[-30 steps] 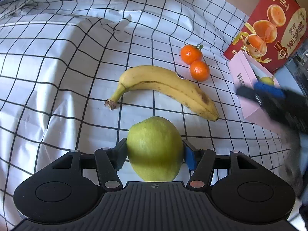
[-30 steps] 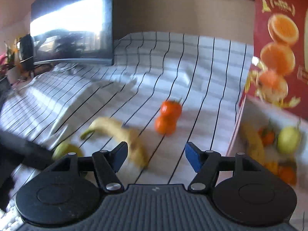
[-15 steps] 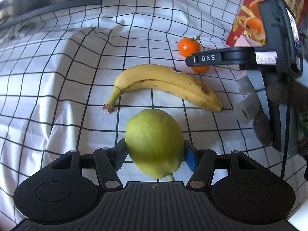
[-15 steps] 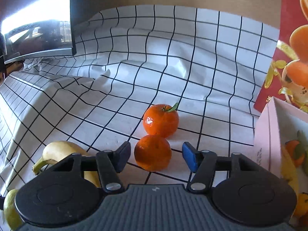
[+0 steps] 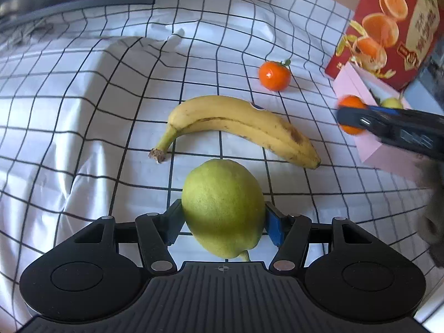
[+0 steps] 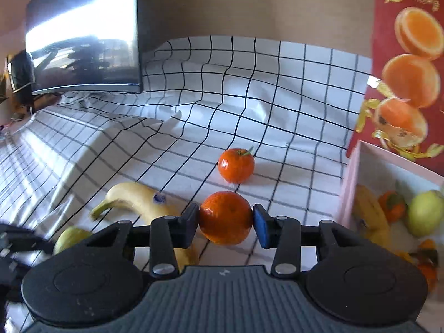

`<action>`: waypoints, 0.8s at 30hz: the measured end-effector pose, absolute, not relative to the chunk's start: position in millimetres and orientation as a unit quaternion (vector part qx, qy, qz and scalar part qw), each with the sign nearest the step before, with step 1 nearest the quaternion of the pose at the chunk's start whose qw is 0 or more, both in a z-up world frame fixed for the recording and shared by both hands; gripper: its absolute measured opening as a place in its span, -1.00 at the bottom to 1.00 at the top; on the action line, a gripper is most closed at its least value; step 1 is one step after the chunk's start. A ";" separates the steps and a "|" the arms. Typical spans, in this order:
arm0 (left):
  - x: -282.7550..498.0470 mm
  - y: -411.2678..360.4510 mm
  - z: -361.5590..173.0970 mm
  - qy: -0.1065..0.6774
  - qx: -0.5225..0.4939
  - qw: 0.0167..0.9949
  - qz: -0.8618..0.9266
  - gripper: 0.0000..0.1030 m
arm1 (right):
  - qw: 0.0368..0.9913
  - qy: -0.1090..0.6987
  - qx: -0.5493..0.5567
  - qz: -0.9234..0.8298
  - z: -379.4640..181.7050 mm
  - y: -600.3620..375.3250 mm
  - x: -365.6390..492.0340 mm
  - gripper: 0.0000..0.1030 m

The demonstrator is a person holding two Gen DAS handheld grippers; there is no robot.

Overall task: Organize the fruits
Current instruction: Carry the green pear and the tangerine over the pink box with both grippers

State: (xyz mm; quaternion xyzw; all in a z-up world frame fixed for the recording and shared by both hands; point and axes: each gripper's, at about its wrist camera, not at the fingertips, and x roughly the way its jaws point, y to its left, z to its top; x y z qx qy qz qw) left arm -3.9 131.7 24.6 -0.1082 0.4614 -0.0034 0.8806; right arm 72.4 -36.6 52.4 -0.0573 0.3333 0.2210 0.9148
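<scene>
Half the pink box (image 6: 350, 177) is cut off.

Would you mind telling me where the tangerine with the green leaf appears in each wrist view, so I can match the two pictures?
Left wrist view: the leafy tangerine lies on the checked cloth, upper right of centre, beyond the banana.
Right wrist view: it sits at mid-frame, just beyond the tangerine gripped in the right gripper.
Shared landmark: the red orange-printed box, at the right in both.
</scene>
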 end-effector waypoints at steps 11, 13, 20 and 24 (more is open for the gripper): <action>-3.2 121.7 24.0 0.447 -0.098 0.889 0.017 0.26 | 0.916 0.355 -0.054 0.179 45.5 -105.5 -12.1 -0.18; -7.0 115.6 25.5 0.446 -0.101 0.889 0.009 0.26 | 0.917 0.359 -0.047 0.165 46.7 -121.0 -24.4 -0.18; -22.9 70.9 66.1 0.402 -0.107 0.906 -0.080 0.26 | 0.933 0.346 -0.022 0.100 65.0 -178.5 -54.3 -0.18; -12.4 43.9 135.4 0.313 -0.090 0.933 -0.155 0.26 | 0.955 0.286 -0.026 0.067 108.4 -207.5 -61.3 -0.18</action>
